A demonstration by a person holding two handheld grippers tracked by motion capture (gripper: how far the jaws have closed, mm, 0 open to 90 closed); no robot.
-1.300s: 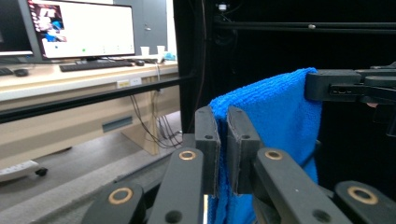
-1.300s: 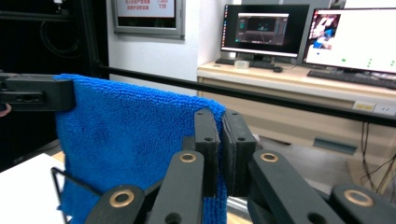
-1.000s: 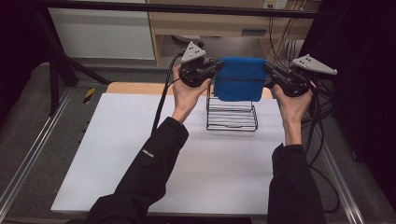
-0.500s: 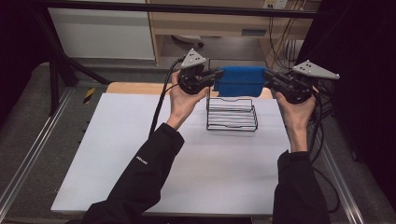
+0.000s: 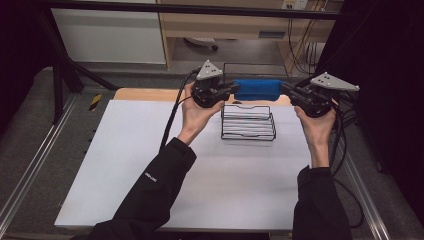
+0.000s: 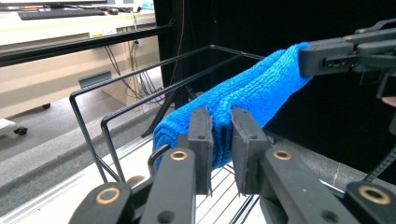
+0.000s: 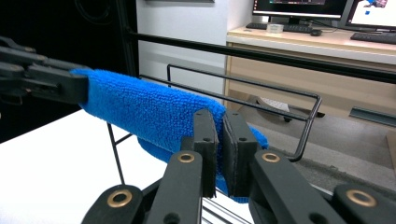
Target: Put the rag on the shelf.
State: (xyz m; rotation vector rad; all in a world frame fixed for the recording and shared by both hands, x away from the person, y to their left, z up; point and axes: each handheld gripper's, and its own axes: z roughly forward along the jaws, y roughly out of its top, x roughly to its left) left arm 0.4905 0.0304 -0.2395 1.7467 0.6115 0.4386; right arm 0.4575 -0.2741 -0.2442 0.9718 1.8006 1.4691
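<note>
Blue towel (image 5: pixel 257 89) sits upper centre of the high view, stretched level between the two grippers, directly above the back rail of the black wire rack (image 5: pixel 248 122) on the white counter (image 5: pixel 150 165). My reading: held taut at both ends so it can be laid over that rail without bunching — the rack's rail runs along the cloth in both gripper views.

Left gripper (image 6: pixel 222 140): lower centre of its own view, one end of the towel between the jaws. The jaws have just been opening and a narrow gap now shows between them; the cloth fills it, and I judge the pads are still in contact, though the grip looks to be easing.

Right gripper (image 7: pixel 219 140): lower centre of its view, jaws nearly together, pinched tight on the other end of the towel — a firm hold.
</note>
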